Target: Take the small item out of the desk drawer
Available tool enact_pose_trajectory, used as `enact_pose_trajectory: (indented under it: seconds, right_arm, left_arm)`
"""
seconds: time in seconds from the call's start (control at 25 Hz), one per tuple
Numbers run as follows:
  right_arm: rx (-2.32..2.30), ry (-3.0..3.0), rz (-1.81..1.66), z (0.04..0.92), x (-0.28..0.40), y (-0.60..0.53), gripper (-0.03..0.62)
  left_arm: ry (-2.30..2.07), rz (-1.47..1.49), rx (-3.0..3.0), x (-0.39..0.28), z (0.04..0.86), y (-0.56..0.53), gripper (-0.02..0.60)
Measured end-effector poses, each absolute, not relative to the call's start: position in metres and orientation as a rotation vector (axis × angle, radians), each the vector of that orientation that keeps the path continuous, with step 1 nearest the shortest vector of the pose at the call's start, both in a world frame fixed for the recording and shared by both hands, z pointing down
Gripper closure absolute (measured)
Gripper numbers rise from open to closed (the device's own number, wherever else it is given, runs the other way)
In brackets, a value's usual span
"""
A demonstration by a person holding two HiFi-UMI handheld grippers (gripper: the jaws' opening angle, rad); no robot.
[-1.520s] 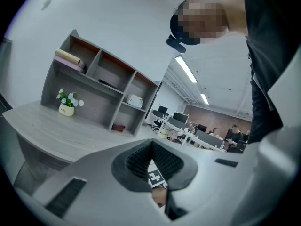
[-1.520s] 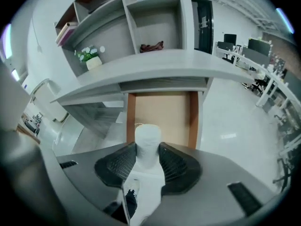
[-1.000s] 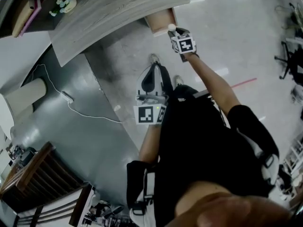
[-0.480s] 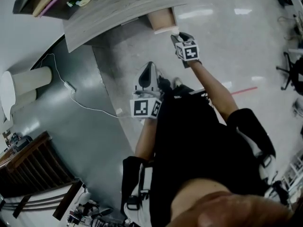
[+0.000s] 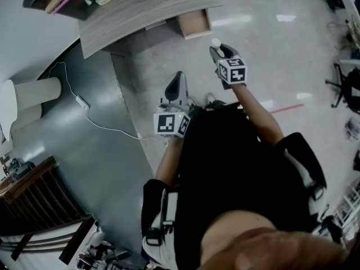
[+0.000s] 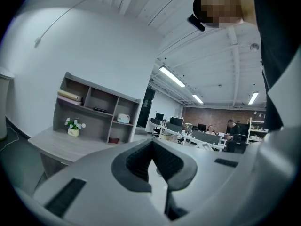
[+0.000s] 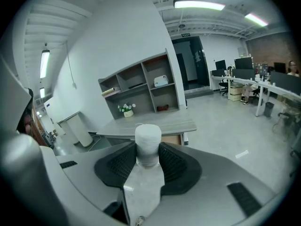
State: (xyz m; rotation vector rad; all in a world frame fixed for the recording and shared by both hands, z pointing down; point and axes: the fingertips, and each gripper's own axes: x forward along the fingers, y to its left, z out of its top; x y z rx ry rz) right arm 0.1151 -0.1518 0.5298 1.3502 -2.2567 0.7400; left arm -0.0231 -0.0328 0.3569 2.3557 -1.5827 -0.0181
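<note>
The small white cylinder-shaped item (image 7: 148, 134) sits upright between the dark pads of my right gripper (image 7: 148, 149), which is shut on it. In the head view that gripper (image 5: 217, 47) holds the white item (image 5: 215, 41) in the air, short of the open wooden drawer (image 5: 194, 23) under the grey desk (image 5: 140, 7). My left gripper (image 5: 178, 82) hangs lower, close to the person's body, with its jaws together and nothing in them. In its own view the left gripper (image 6: 153, 144) points across the desk top (image 6: 56, 140).
A shelf unit (image 6: 94, 112) with a small flower pot (image 6: 73, 129) stands on the desk. A white cable (image 5: 90, 111) trails over the dark floor at the left, beside a round white bin (image 5: 31, 94). Office desks (image 7: 256, 86) stand at the far right.
My right gripper has drawn back from the drawer and risen with the white item in it. The left gripper has shifted a little away from the desk.
</note>
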Motion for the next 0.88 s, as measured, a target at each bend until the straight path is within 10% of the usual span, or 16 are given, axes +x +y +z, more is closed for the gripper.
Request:
enact_pose_trajectory:
  seconds: [0.88]
  right_arm:
    - [1.348,-2.408,0.599,0.445,0.081,-0.049,0.445]
  left_arm:
    - [-1.539,-0.059,2.34,-0.058,0.371,-0.018,0.583]
